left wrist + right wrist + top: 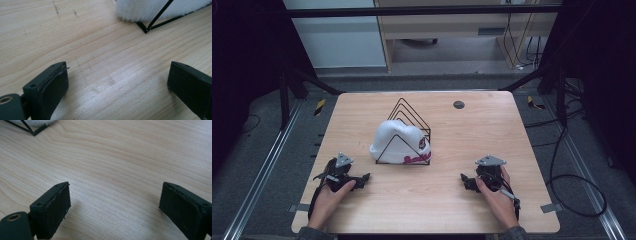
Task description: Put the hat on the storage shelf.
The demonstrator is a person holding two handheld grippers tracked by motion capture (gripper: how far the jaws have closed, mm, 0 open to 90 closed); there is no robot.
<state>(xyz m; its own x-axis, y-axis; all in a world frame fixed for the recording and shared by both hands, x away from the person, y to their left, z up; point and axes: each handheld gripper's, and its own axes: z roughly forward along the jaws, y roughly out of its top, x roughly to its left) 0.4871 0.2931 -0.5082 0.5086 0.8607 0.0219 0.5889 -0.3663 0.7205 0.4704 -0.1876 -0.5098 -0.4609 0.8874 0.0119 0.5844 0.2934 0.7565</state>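
Observation:
A white fuzzy hat (398, 140) with a red emblem lies inside a black wire rack (408, 116) of triangular loops at the table's middle. My left gripper (362, 178) rests on the wood at the front left, open, nothing between its jaws. The left gripper view shows the hat's furry edge (147, 10) and a rack corner (145, 29) ahead of it (117, 80). My right gripper (466, 180) sits at the front right, also open and empty. In the right gripper view a rack corner (33, 132) shows at the top left, beyond it (114, 202).
The wooden table (482, 135) has a small dark round disc (458, 104) near its back edge. Bare wood lies between the two grippers and the rack. Cables (572, 180) lie on the floor to the right.

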